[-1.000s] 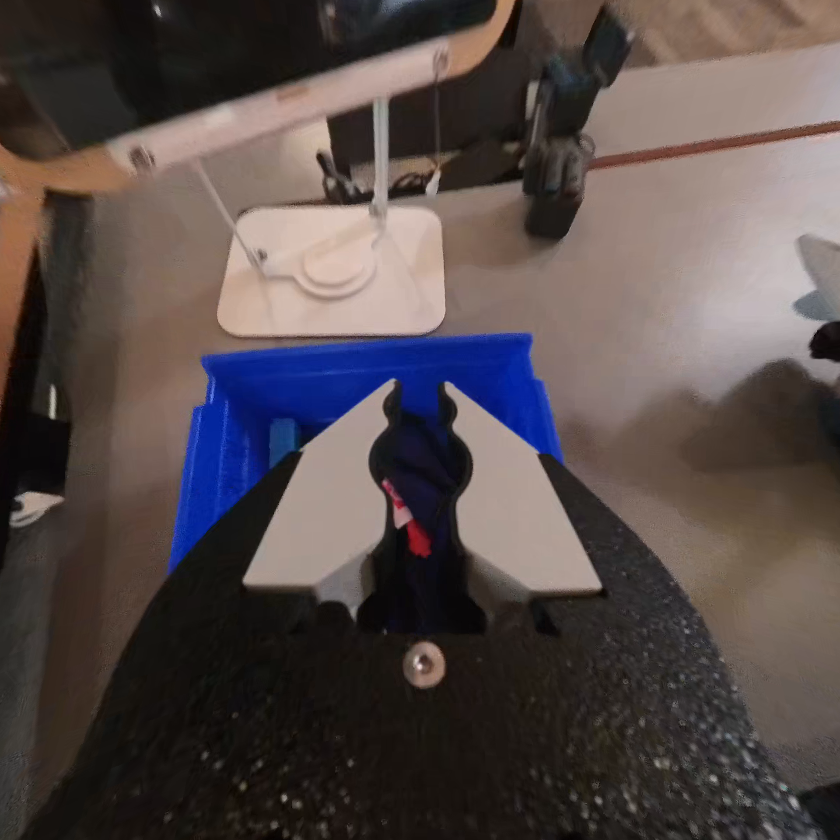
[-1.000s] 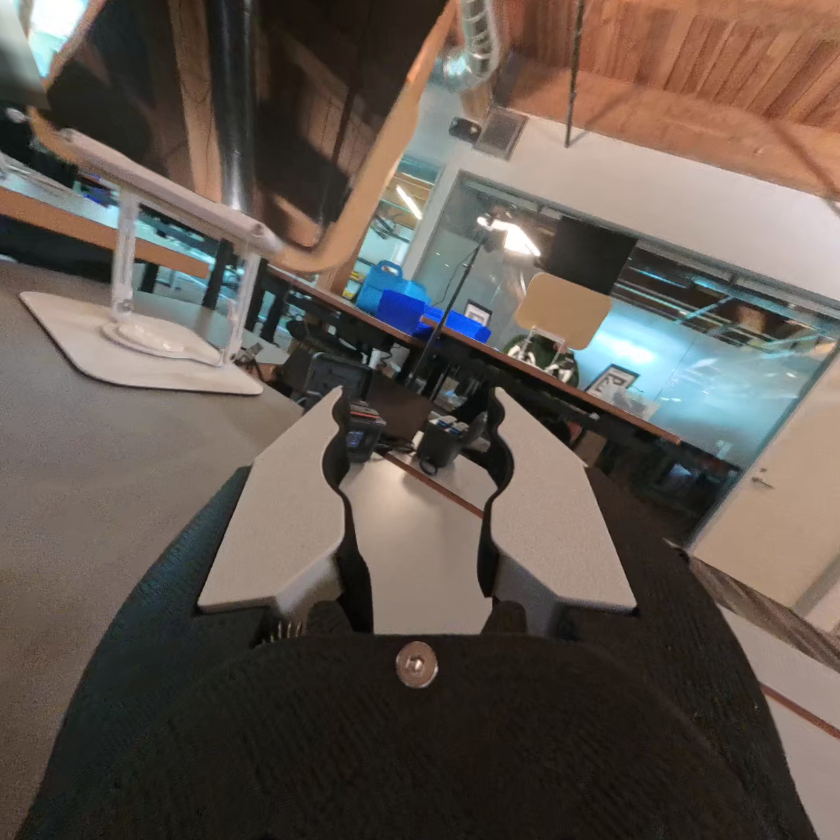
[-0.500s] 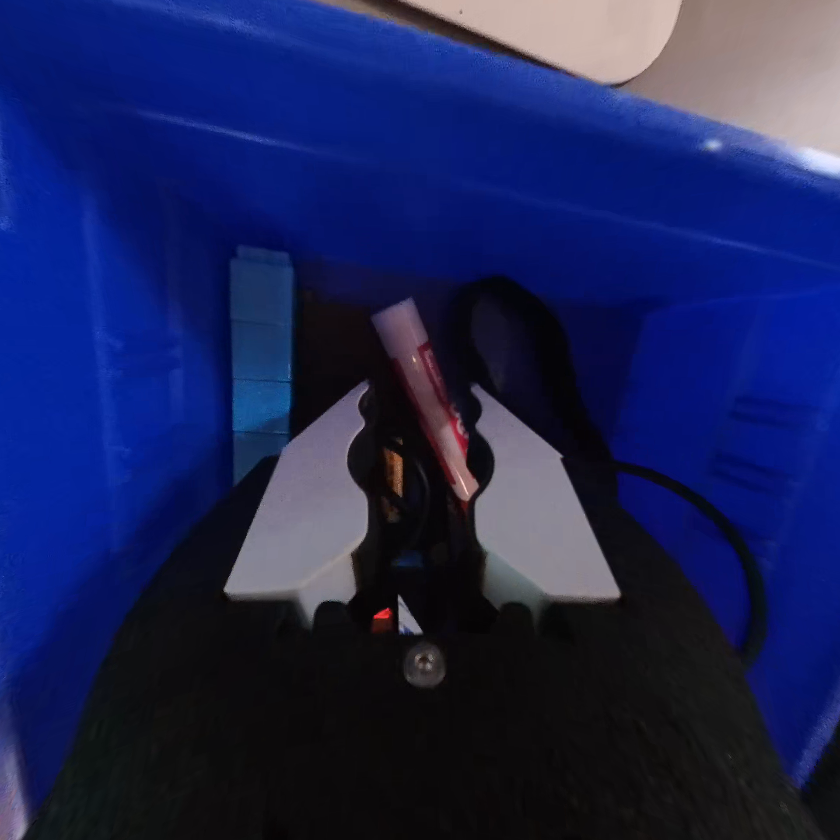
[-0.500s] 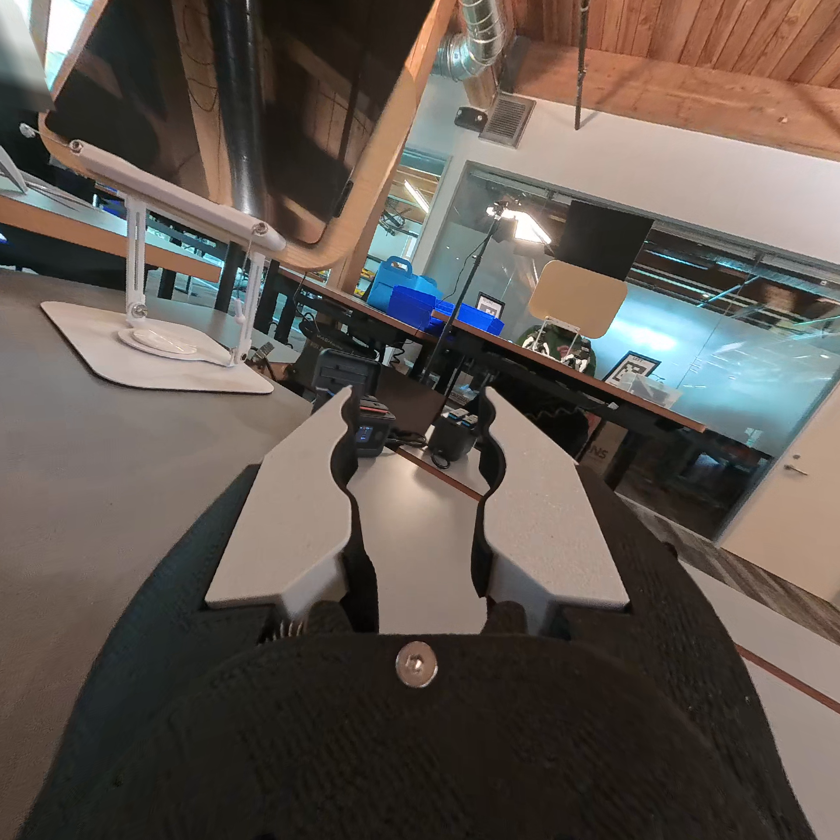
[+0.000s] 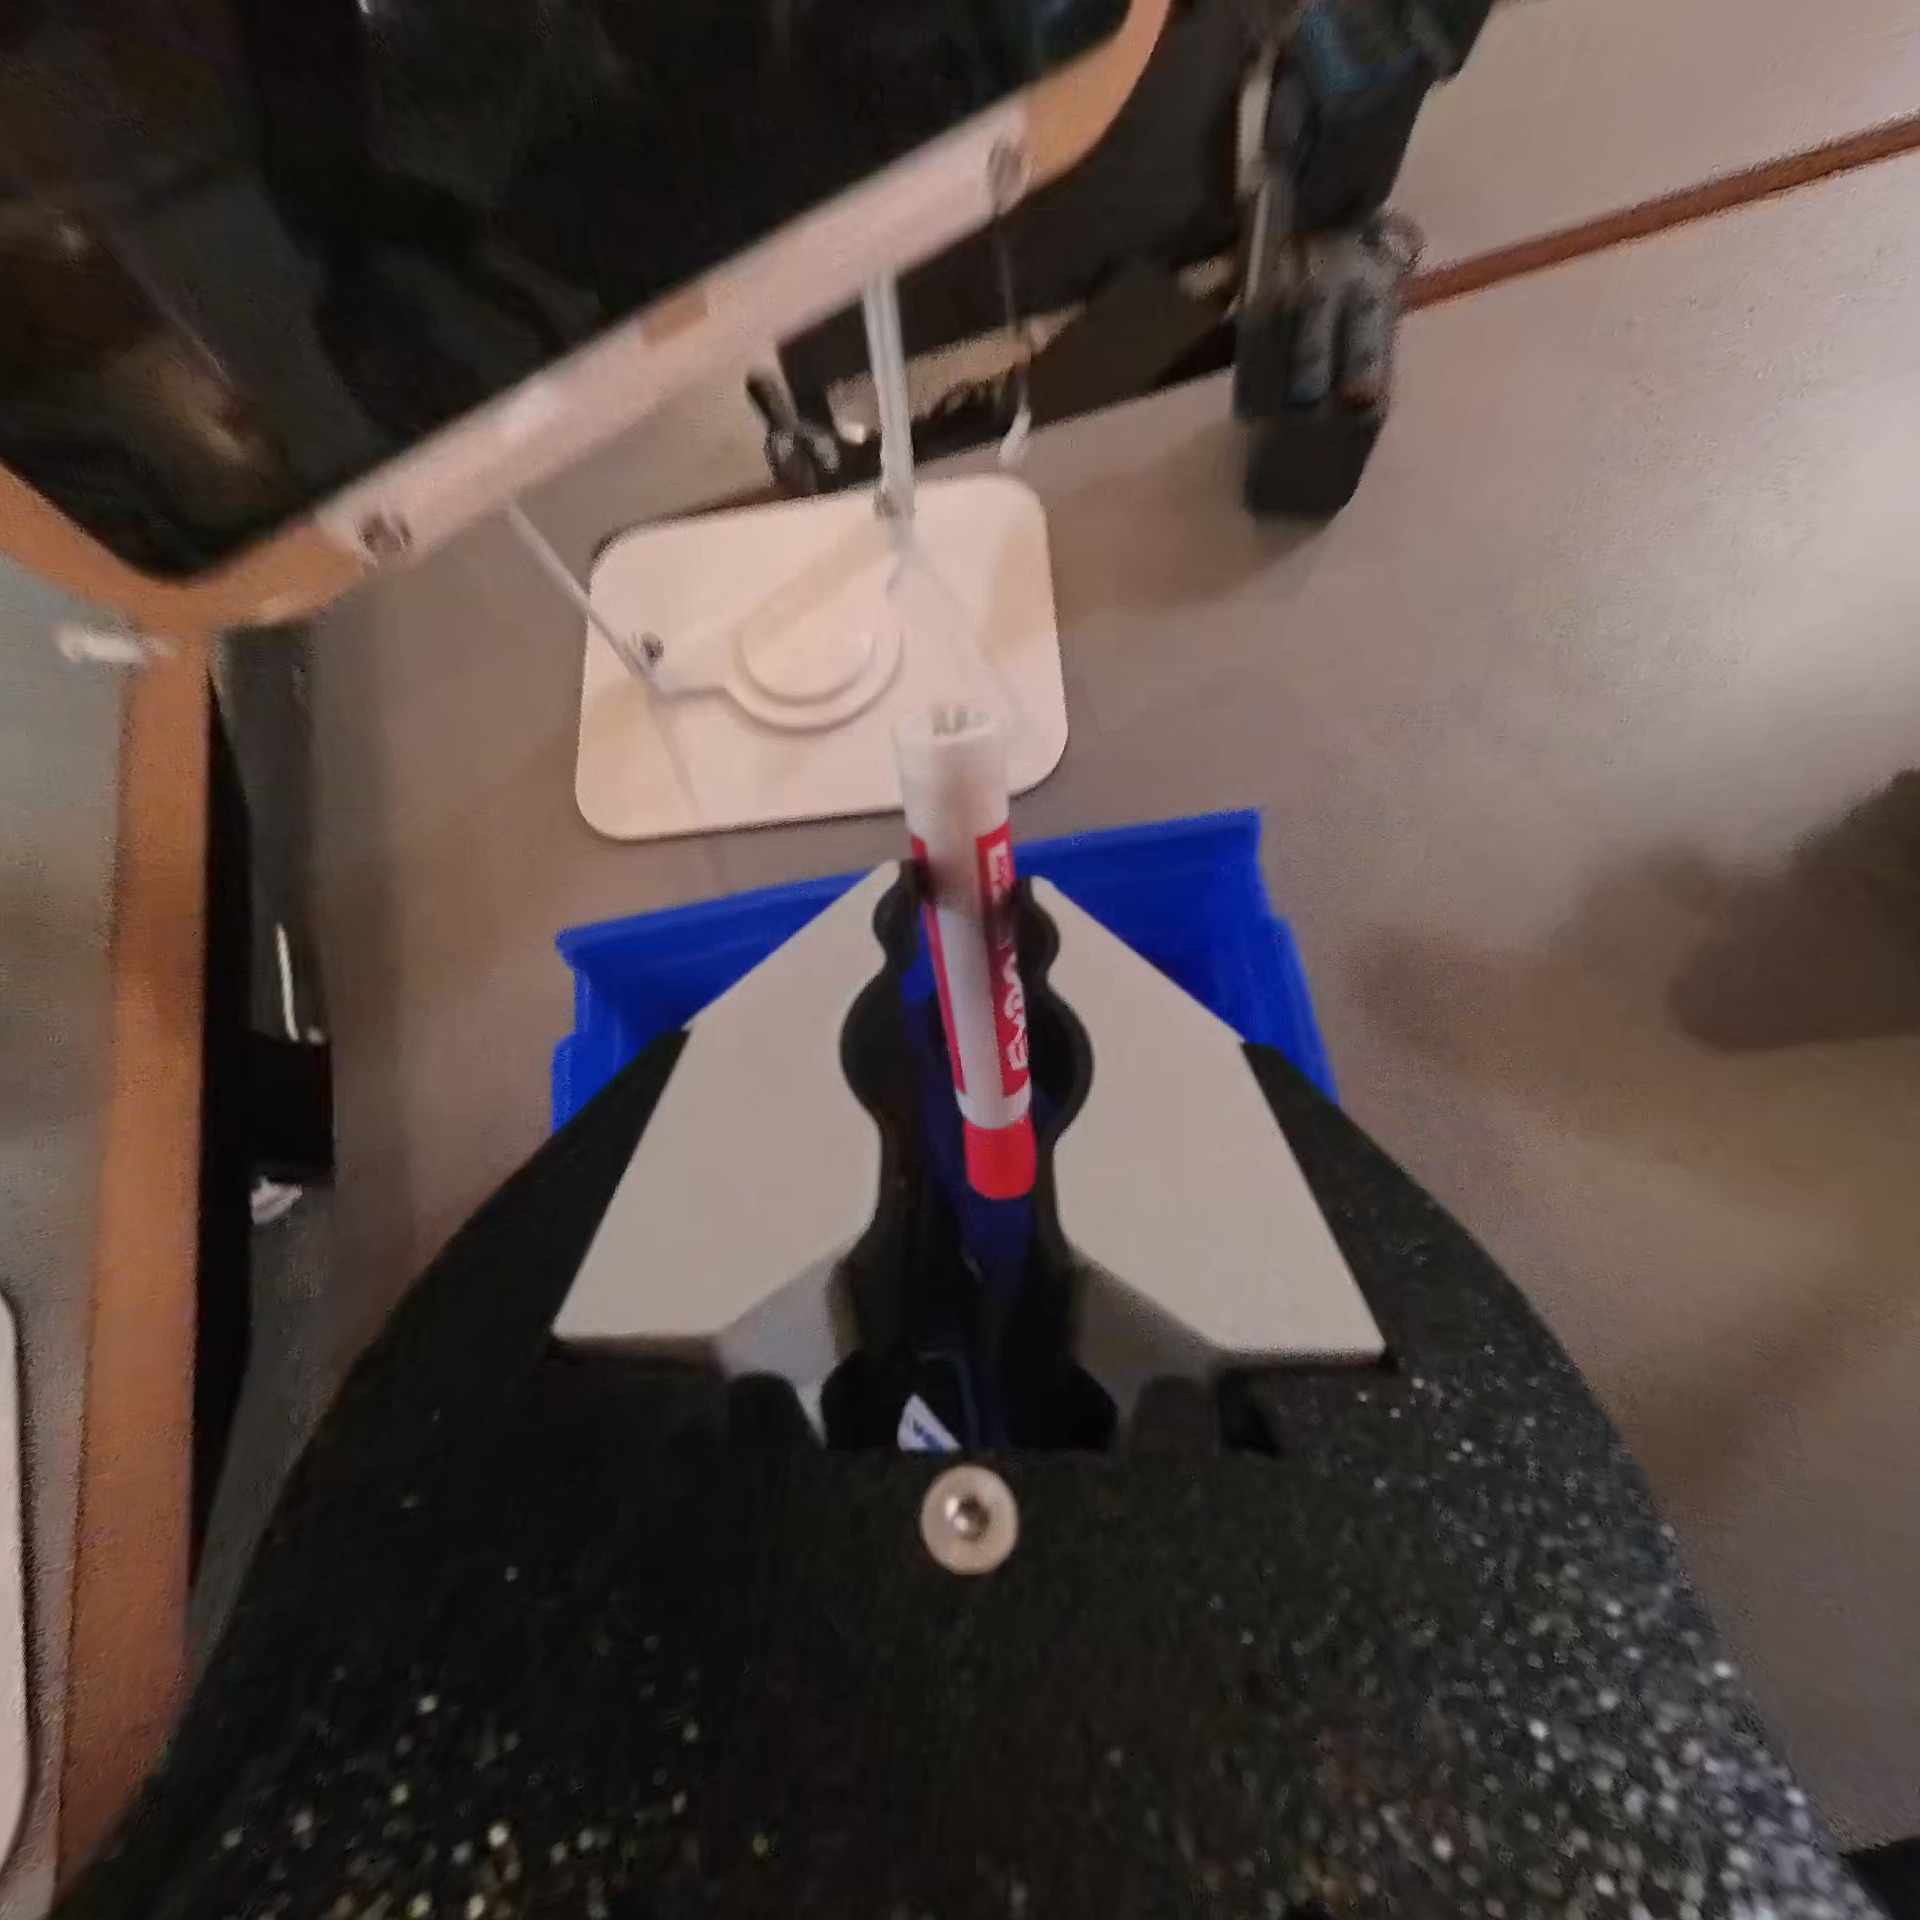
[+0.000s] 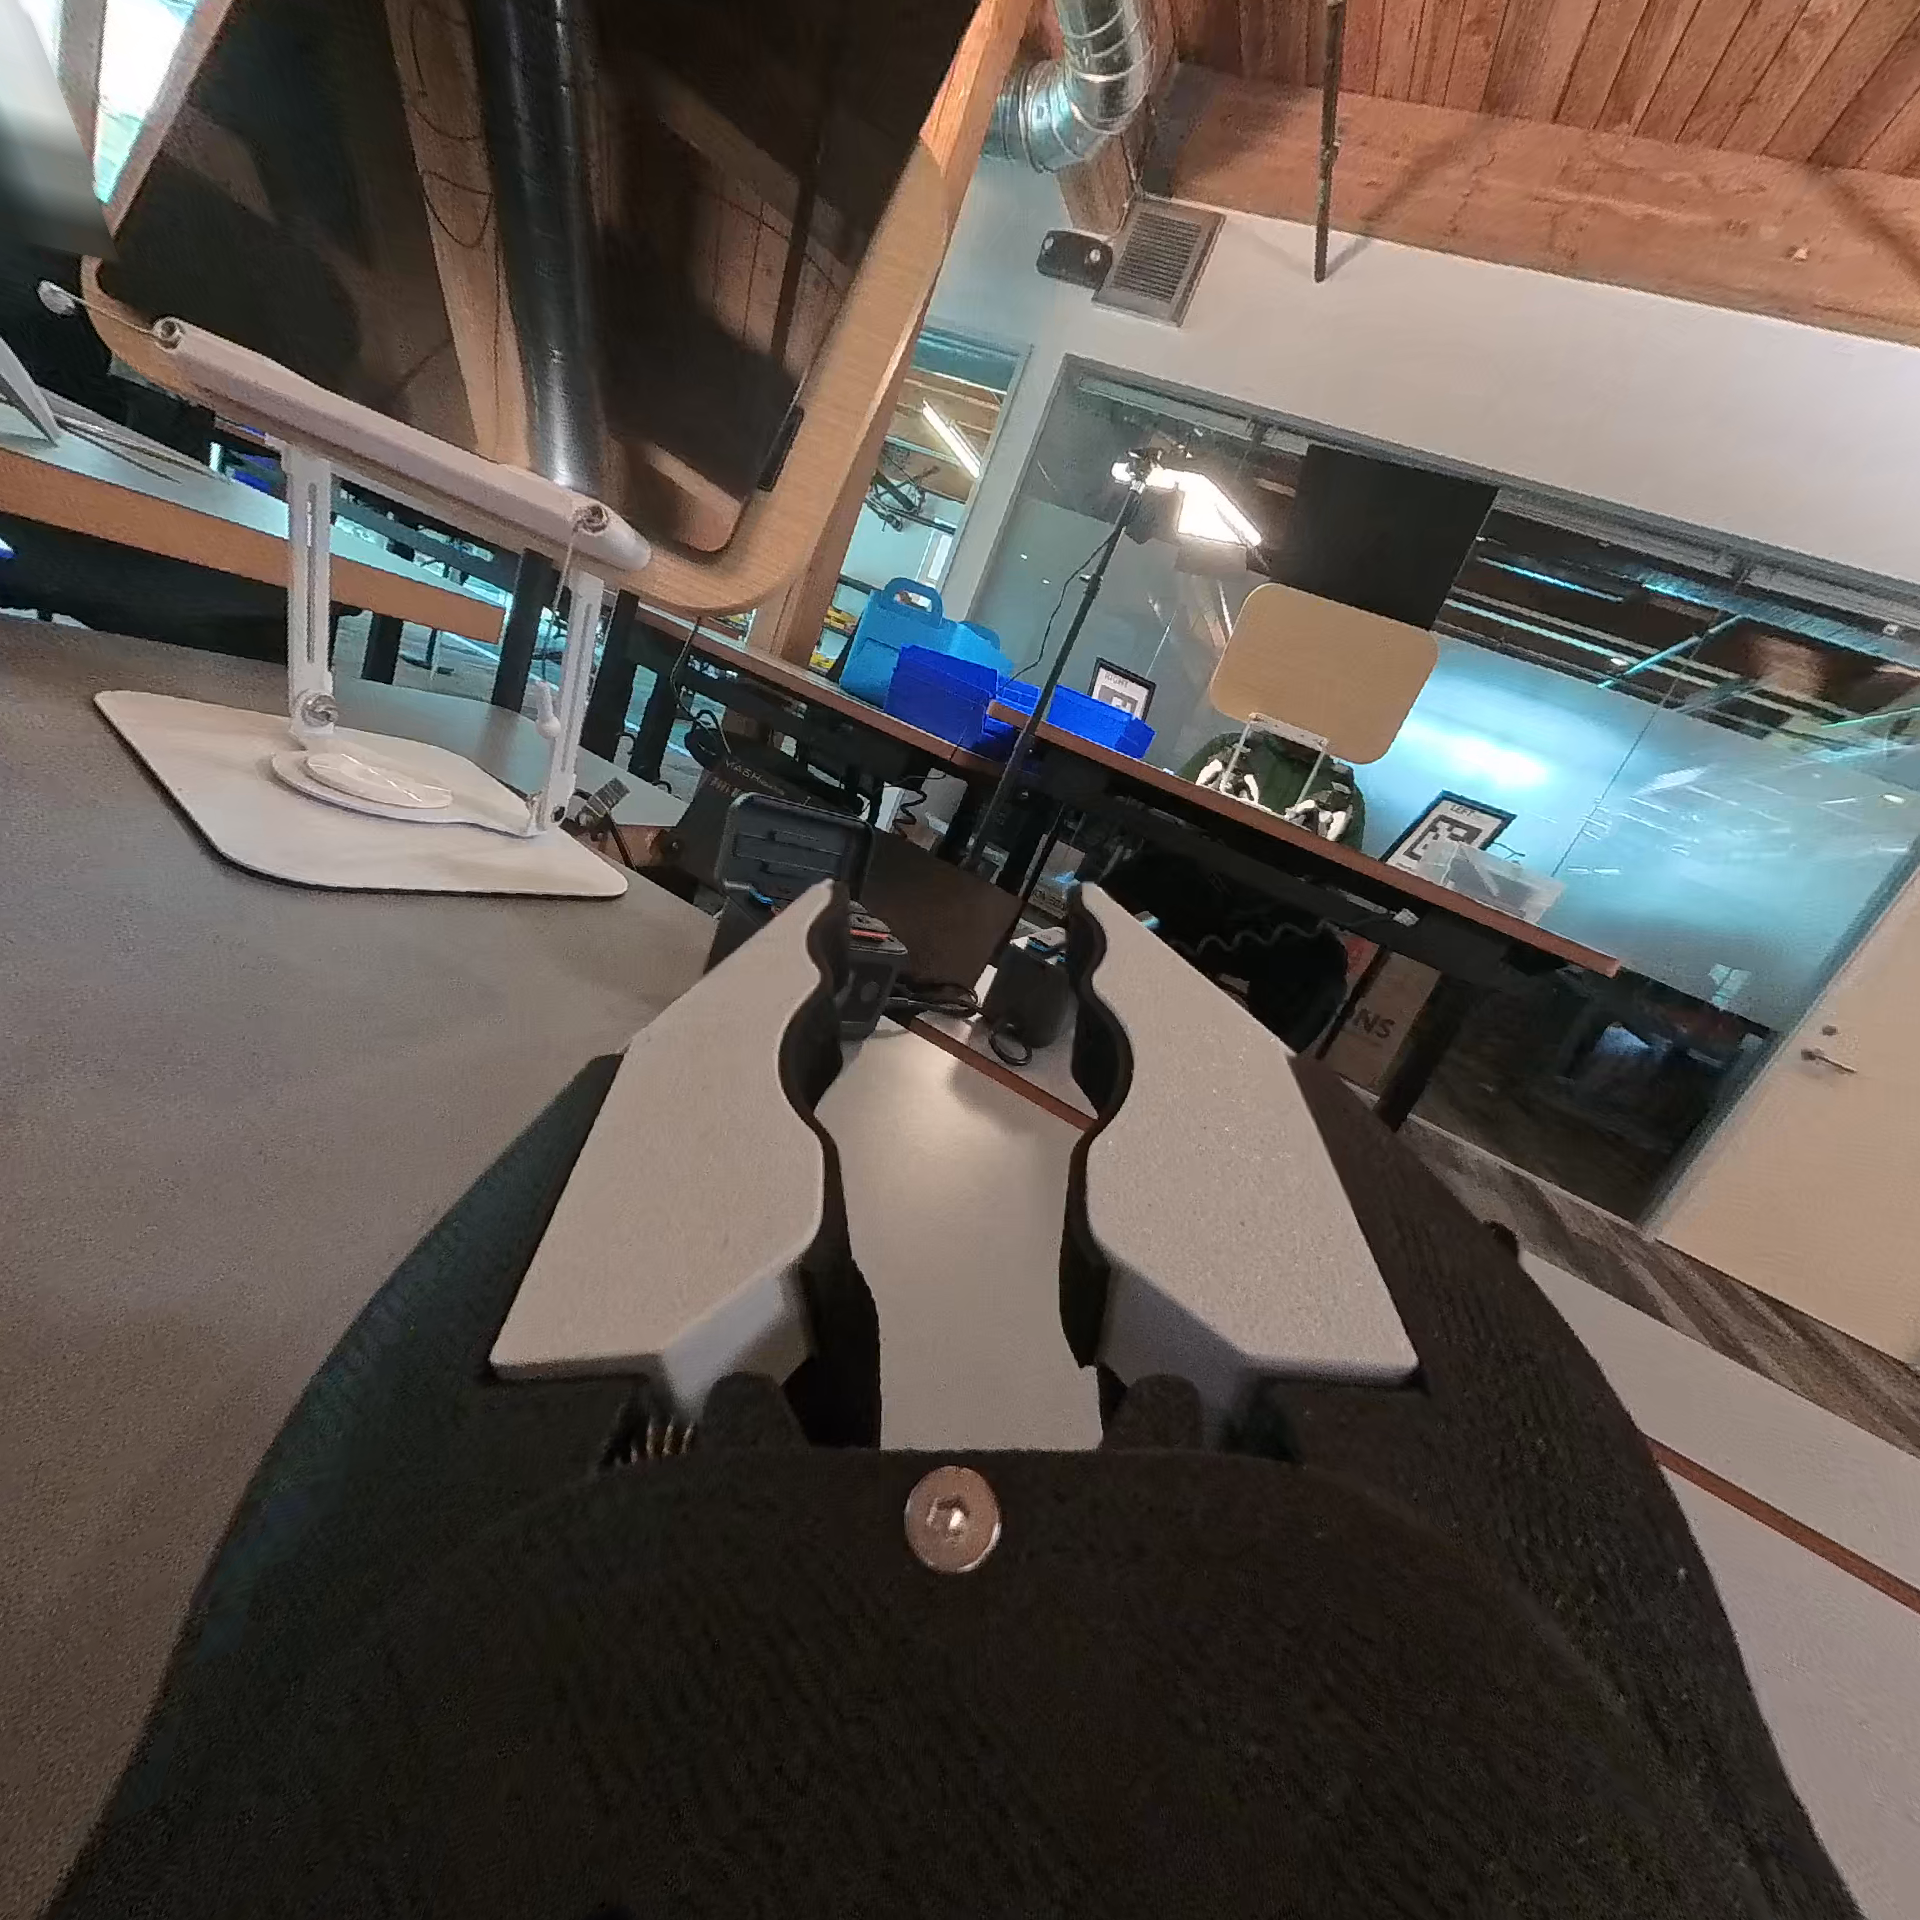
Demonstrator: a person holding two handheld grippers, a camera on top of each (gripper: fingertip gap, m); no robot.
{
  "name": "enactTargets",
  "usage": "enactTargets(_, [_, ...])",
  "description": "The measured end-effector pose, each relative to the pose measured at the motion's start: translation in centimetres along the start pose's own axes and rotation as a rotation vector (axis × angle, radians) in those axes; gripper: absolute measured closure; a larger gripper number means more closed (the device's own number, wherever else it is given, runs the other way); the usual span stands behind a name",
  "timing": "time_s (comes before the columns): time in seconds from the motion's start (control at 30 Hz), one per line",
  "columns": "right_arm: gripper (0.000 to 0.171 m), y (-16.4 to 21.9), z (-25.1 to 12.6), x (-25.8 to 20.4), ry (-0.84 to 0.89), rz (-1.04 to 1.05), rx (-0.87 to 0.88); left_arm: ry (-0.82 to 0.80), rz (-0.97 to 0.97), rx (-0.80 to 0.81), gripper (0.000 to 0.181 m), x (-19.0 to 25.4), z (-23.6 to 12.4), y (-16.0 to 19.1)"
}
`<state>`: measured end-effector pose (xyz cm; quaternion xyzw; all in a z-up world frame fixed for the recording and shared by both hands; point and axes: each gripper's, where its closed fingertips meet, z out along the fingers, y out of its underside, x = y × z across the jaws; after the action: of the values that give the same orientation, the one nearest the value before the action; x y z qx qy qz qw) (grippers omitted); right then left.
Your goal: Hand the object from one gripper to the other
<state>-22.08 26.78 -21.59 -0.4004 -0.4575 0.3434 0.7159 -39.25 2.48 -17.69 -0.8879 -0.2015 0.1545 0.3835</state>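
1. While the left hand-held gripper [image 5: 971, 883] hangs above the blue bin [image 5: 1236, 914], its two grey fingers [image 5: 748, 1122] are closed on a white marker [image 5: 971, 966] with a red cap.
2. That marker stands nearly upright between the fingers: its white end rises past the fingertips, and its red cap points down toward the gripper body.
3. Behind the bin, a white stand base [image 5: 821, 675] rests on the grey tabletop [image 5: 1507, 727], and the stand carries a dark, wood-framed panel [image 5: 416, 208].
4. Over in the right wrist view, the right hand-held gripper [image 6: 956, 904] is spread wide with nothing between its fingers [image 6: 696, 1164].
5. It points along the tabletop [image 6: 260, 1091] toward dark devices at the far edge [image 6: 800, 862], with the white stand [image 6: 364, 800] off to its left.
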Motion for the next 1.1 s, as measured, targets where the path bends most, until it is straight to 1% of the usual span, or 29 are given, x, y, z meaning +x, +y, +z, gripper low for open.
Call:
enactTargets(0.03, [0.131, 0.0, 0.1, -0.2, -0.016, 0.008, 0.004, 0.022, 0.035, 0.079, 0.165, 1.2, -1.3, -2.1])
enactTargets(0.1, [0.131, -0.3, 0.2, -1.1, -0.089, 0.060, 0.018, 0.115, 0.077, 0.257, 0.165, 4.5, -3.8, -6.3])
enactTargets(0.17, [0.133, -0.6, 0.2, -2.8, -0.231, 0.152, 0.017, 0.216, 0.128, 0.409, 0.165, 8.6, -5.7, -9.6])
enactTargets(0.23, [0.133, -1.4, -0.2, -4.5, -0.411, 0.242, 0.011, 0.322, 0.186, 0.522, 0.165, 12.5, -6.8, -11.9])
enactTargets(0.3, [0.129, -4.3, -1.2, -5.3, -0.621, 0.427, 0.033, 0.421, 0.239, 0.593, 0.164, 15.6, -7.0, -13.1])
enactTargets(0.33, [0.121, -6.7, -1.6, -4.9, -0.716, 0.558, 0.050, 0.497, 0.275, 0.626, 0.164, 17.3, -7.3, -13.5])
enactTargets(0.37, [0.109, -9.1, -2.0, -4.3, -0.792, 0.668, 0.072, 0.579, 0.298, 0.663, 0.164, 18.9, -7.6, -13.7])
enactTargets(0.4, [0.101, -11.4, -2.5, -3.7, -0.858, 0.720, 0.090, 0.647, 0.296, 0.690, 0.164, 20.2, -7.7, -14.1])
enactTargets(0.43, [0.097, -13.0, -3.1, -3.4, -0.906, 0.708, 0.095, 0.713, 0.307, 0.723, 0.164, 21.4, -8.0, -14.3])
enactTargets(0.47, [0.098, -13.9, -3.3, -3.3, -0.917, 0.656, 0.069, 0.777, 0.320, 0.755, 0.165, 22.7, -8.3, -14.4])
enactTargets(0.5, [0.100, -14.0, -3.2, -3.2, -0.901, 0.586, 0.006, 0.820, 0.323, 0.774, 0.165, 23.6, -8.3, -14.6])
enactTargets(0.53, [0.106, -13.9, -3.1, -2.7, -0.861, 0.503, -0.048, 0.853, 0.330, 0.779, 0.165, 24.6, -8.2, -14.7])
enactTargets(0.57, [0.114, -14.0, -3.0, -2.0, -0.808, 0.425, -0.065, 0.882, 0.350, 0.787, 0.165, 25.6, -8.1, -14.8])
enactTargets(0.6, [0.122, -14.3, -3.1, -1.2, -0.766, 0.357, -0.071, 0.912, 0.379, 0.795, 0.165, 26.7, -8.3, -14.9])
enactTargets(0.63, [0.125, -14.7, -3.6, -0.8, -0.758, 0.304, -0.068, 0.935, 0.405, 0.806, 0.165, 27.7, -8.5, -15.0])
enactTargets(0.67, [0.133, -15.1, -4.1, -0.3, -0.747, 0.281, -0.058, 0.953, 0.434, 0.822, 0.165, 28.7, -8.7, -15.0])
enactTargets(0.7, [0.150, -15.4, -4.4, 0.2, -0.737, 0.267, -0.053, 0.969, 0.465, 0.835, 0.165, 29.6, -8.7, -15.1])
enactTargets(0.73, [0.155, -15.4, -4.7, 0.6, -0.722, 0.246, -0.056, 0.968, 0.485, 0.858, 0.165, 30.3, -8.9, -15.2])
enactTargets(0.83, [0.156, -14.0, -5.0, 2.6, -0.640, 0.174, -0.111, 0.937, 0.486, 0.864, 0.165, 31.5, -8.1, -15.3])
enactTargets(0.9, [0.155, -13.4, -4.8, 4.6, -0.523, 0.068, -0.097, 0.885, 0.457, 0.893, 0.165, 31.5, -7.4, -15.5])
enactTargets(0.93, [0.155, -13.0, -4.5, 5.9, -0.436, -0.006, -0.095, 0.864, 0.464, 0.900, 0.150, 31.5, -7.3, -15.6])
enactTargets(1.0, [0.156, -12.7, -4.3, 8.2, -0.268, -0.257, -0.064, 0.813, 0.463, 0.876, 0.119, 31.2, -7.2, -15.8])
enactTargets(1.03, [0.156, -12.6, -4.4, 9.0, -0.193, -0.415, -0.052, 0.790, 0.476, 0.883, 0.110, 31.1, -7.3, -15.7])
enactTargets(1.1, [0.156, -12.7, -4.3, 10.4, -0.039, -0.723, -0.055, 0.679, 0.554, 0.897, 0.103, 30.9, -7.1, -15.6])
